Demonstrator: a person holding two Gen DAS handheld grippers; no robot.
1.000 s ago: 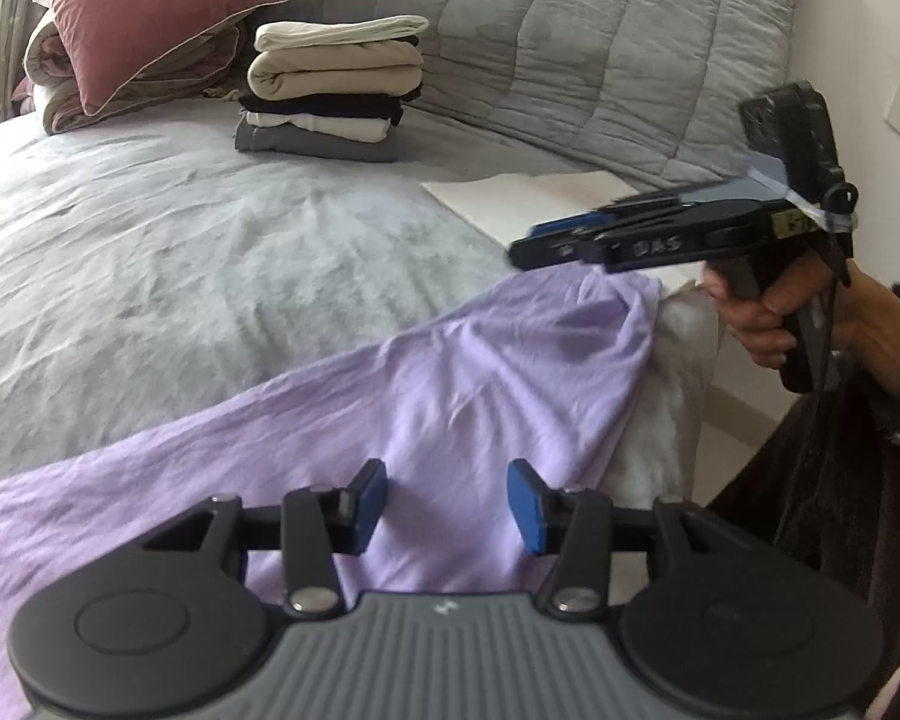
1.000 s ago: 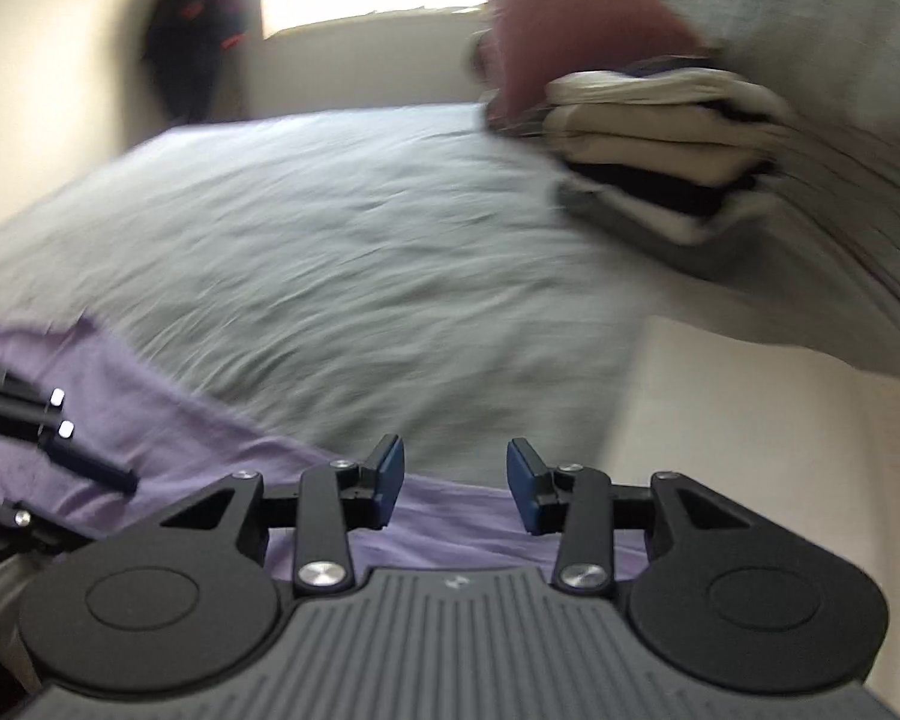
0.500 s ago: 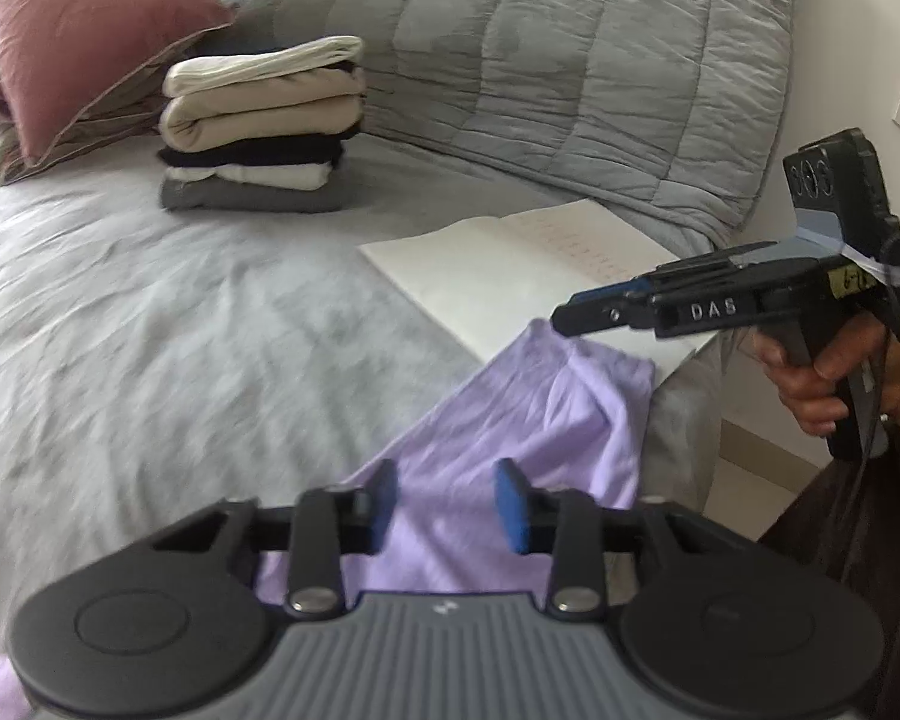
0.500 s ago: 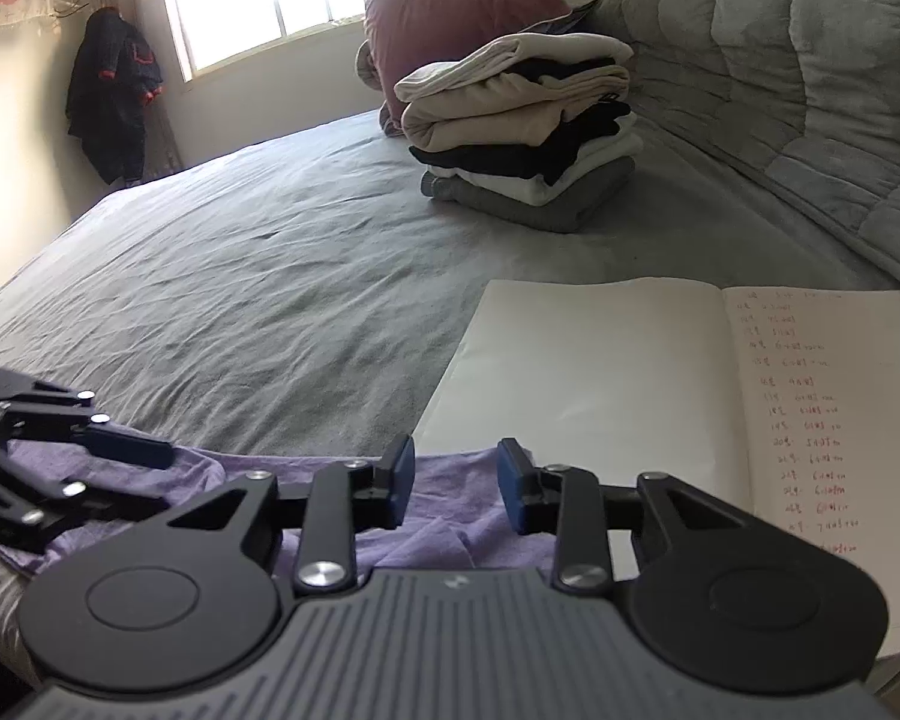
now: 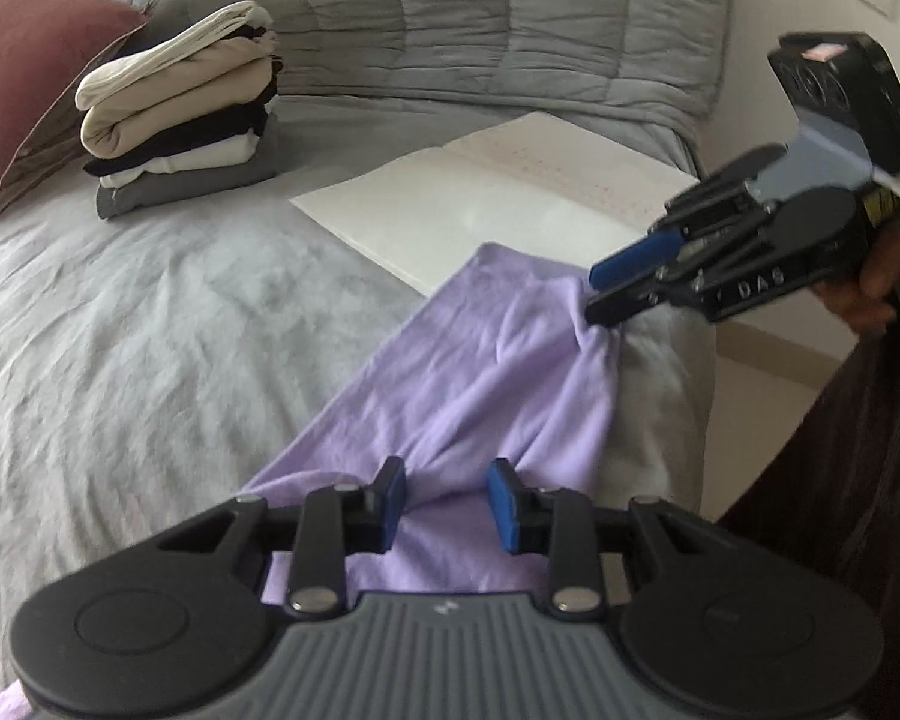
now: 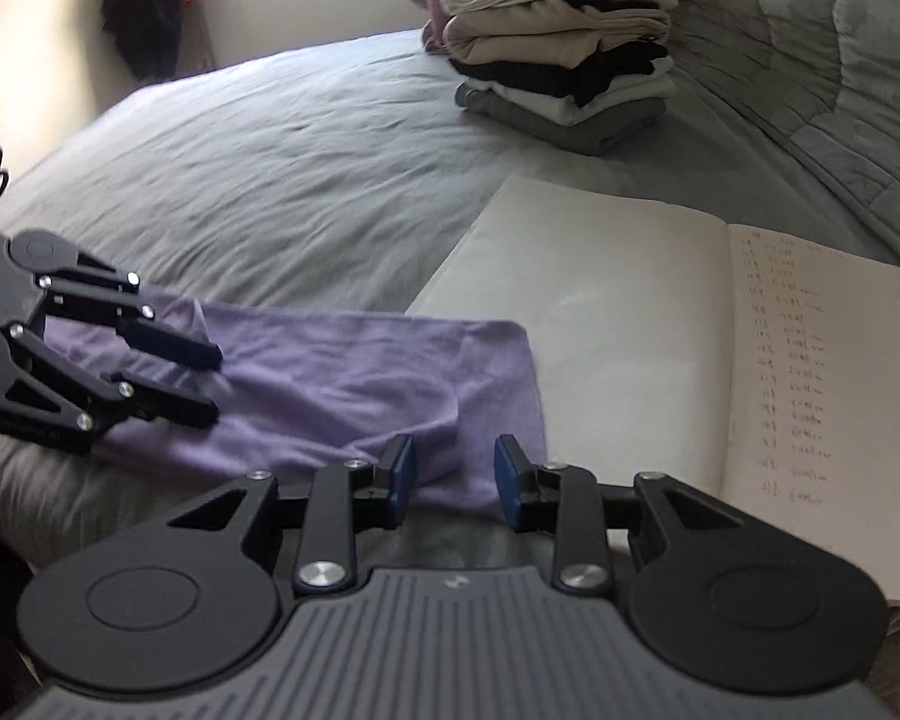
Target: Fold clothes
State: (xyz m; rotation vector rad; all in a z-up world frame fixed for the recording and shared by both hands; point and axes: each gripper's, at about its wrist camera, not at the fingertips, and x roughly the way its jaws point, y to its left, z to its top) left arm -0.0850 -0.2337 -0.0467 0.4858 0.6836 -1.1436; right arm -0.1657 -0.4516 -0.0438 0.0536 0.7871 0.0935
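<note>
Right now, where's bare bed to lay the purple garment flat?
Free: the wide grey bedspread between the folded stack and the purple garment. Crowded: the near corner, where the open notebook lies under the garment's edge beside both claws.

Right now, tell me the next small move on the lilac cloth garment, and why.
Probably finish closing both: left gripper and right gripper have just been closing, the lilac cloth garment lies between each pair of jaws, yet gaps show beside the pads. It also overlaps the open white notebook.
</note>
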